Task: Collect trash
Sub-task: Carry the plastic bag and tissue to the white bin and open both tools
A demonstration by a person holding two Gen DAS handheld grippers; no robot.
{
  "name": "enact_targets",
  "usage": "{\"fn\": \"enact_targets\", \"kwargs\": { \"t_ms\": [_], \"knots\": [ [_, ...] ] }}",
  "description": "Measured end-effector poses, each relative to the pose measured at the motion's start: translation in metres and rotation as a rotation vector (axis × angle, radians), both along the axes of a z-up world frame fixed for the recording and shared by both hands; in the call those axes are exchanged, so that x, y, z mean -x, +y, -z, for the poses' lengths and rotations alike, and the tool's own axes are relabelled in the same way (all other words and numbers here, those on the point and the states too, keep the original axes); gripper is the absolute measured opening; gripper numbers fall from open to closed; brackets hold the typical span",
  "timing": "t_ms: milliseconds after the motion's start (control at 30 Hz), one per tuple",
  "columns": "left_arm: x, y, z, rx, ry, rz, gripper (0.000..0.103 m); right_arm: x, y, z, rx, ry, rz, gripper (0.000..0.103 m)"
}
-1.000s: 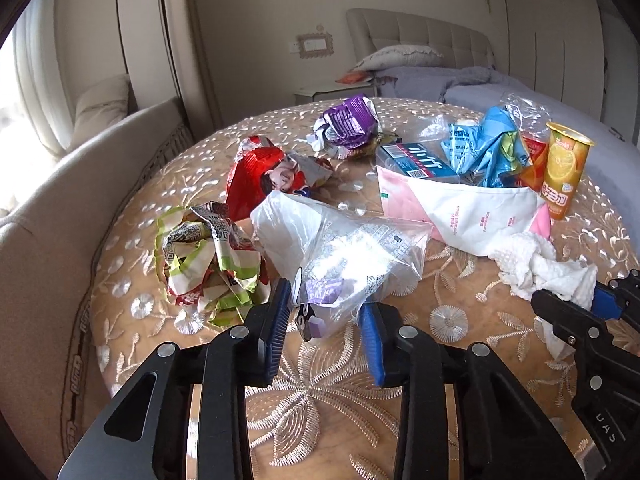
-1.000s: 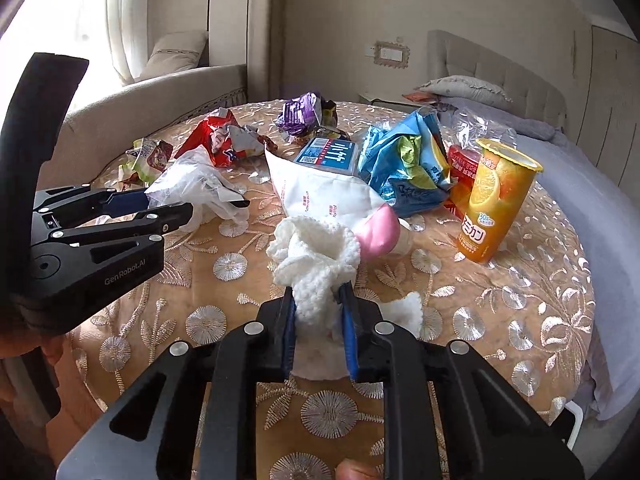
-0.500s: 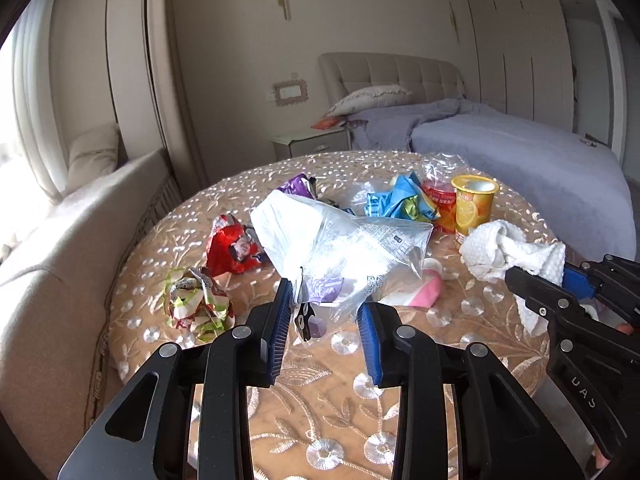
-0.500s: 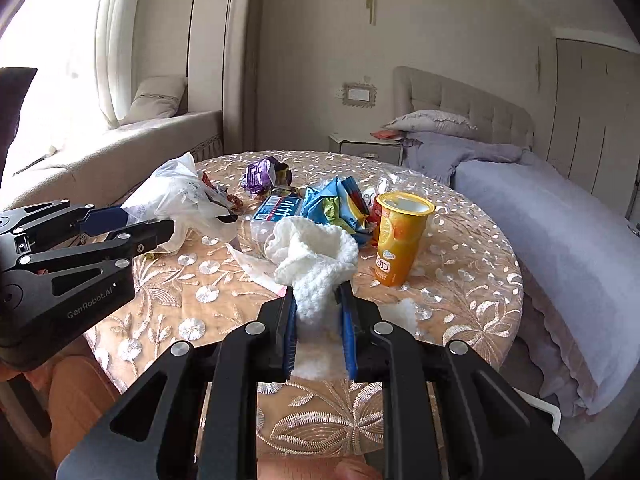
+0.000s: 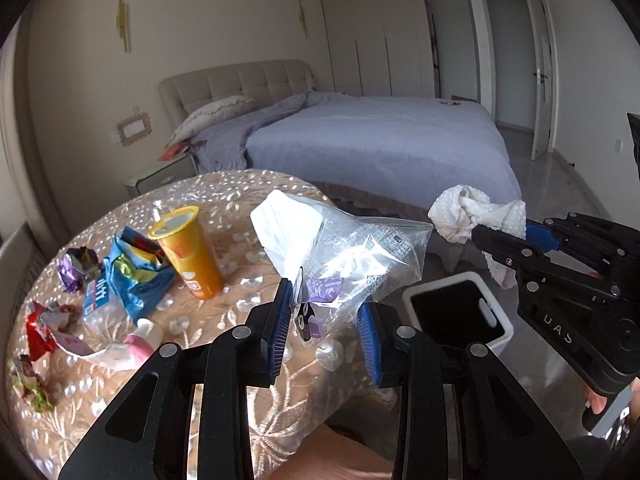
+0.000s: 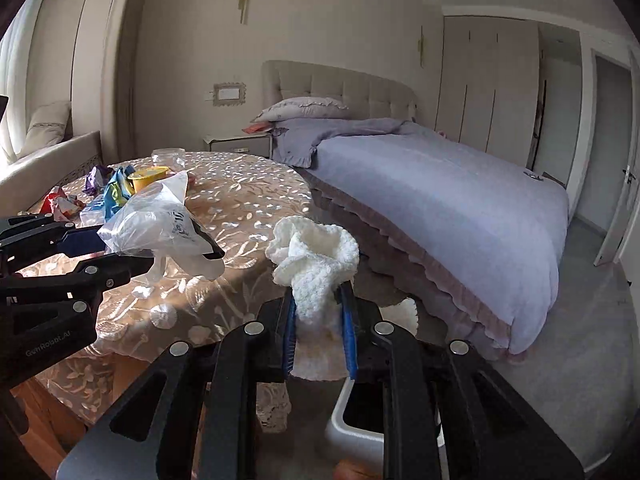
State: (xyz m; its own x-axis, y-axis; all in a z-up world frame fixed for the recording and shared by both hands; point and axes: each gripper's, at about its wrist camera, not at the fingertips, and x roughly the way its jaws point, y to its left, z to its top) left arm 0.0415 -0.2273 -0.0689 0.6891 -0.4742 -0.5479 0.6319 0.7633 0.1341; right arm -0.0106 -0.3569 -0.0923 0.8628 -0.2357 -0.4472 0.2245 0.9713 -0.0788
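Observation:
My left gripper point(image 5: 324, 322) is shut on a clear plastic bag point(image 5: 352, 256) with a white paper and purple print inside, held past the table's right edge. My right gripper point(image 6: 319, 320) is shut on a crumpled white cloth point(image 6: 316, 264). In the left wrist view the right gripper point(image 5: 500, 240) and its cloth point(image 5: 464, 216) hang above a white trash bin point(image 5: 456, 316) on the floor. The bin's rim point(image 6: 352, 432) shows just under the right gripper. On the table point(image 5: 248, 204) lie an orange cup point(image 5: 188, 252), a blue wrapper point(image 5: 132, 276), a purple wrapper point(image 5: 76, 268) and a red wrapper point(image 5: 40, 332).
A bed with a lilac cover point(image 6: 440, 192) stands close behind the bin, leaving a narrow gap to the round table point(image 6: 248, 200). A nightstand point(image 6: 236, 144) and a sofa point(image 6: 52, 152) sit at the back left. Open floor point(image 6: 592, 320) lies to the right, by a door.
Both grippers have swung right, off the middle of the table and toward the bin beside it, carrying the plastic bag and the white cloth. Both grips stayed shut.

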Motion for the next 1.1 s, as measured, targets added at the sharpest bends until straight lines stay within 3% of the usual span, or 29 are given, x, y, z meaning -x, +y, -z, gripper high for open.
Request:
{"fn": "enact_targets", "kwargs": {
  "t_ms": [167,333,500,667,800,1000,1033,1067,1100],
  "knots": [
    [0.006,-0.075,0.037,-0.052,0.084,0.198,0.031,0.003,-0.052,0.032,0.012,0.079,0.122,0.021],
    [-0.002,-0.135,0.09,-0.136,0.171,0.356,0.031,-0.009,-0.102,0.065,-0.016,0.16,0.16,0.022],
    [-0.013,-0.177,0.148,-0.227,0.231,0.506,0.031,-0.032,-0.154,0.102,-0.131,0.269,0.128,0.022],
    [-0.028,-0.205,0.195,-0.273,0.332,0.59,0.031,-0.051,-0.184,0.137,-0.207,0.35,0.14,0.022],
    [-0.027,-0.218,0.217,-0.294,0.371,0.656,0.031,-0.064,-0.198,0.165,-0.258,0.391,0.112,0.022],
    [-0.05,-0.235,0.239,-0.325,0.417,0.741,0.032,-0.086,-0.226,0.196,-0.308,0.5,-0.039,0.026],
    [-0.056,-0.238,0.241,-0.324,0.429,0.748,0.037,-0.088,-0.229,0.199,-0.313,0.513,-0.063,0.037],
    [-0.056,-0.241,0.244,-0.323,0.441,0.752,0.057,-0.089,-0.232,0.202,-0.322,0.529,-0.08,0.079],
    [-0.058,-0.242,0.246,-0.323,0.458,0.75,0.079,-0.09,-0.236,0.204,-0.341,0.531,-0.091,0.101]
  ]
}}
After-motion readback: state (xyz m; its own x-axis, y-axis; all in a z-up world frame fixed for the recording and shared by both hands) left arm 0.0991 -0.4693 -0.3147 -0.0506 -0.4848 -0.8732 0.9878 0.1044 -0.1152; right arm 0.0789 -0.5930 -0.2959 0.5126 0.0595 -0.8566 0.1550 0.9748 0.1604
